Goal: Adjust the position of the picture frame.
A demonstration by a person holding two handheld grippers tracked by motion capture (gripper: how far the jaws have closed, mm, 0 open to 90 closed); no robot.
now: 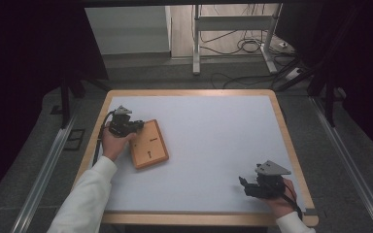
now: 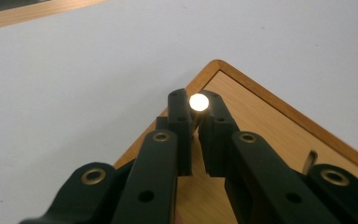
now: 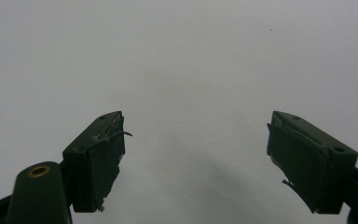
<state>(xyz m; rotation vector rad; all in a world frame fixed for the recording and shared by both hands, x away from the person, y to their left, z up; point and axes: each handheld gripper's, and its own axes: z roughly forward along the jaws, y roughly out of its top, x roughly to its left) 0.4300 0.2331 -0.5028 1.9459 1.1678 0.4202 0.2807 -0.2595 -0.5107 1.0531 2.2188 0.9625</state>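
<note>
At the left of the white-topped, wood-edged bench (image 1: 209, 145), the left gripper (image 1: 137, 127) hangs over the near-left corner of the flat rectangular wooden board (image 1: 150, 145). Its fingers (image 2: 179, 116) are nearly closed on a small round shiny metal pin (image 2: 199, 102), pinched at the tips. Well apart, at the bench's right front, the right gripper (image 1: 243, 186) holds its fingers (image 3: 98, 154) wide apart with nothing between them.
</note>
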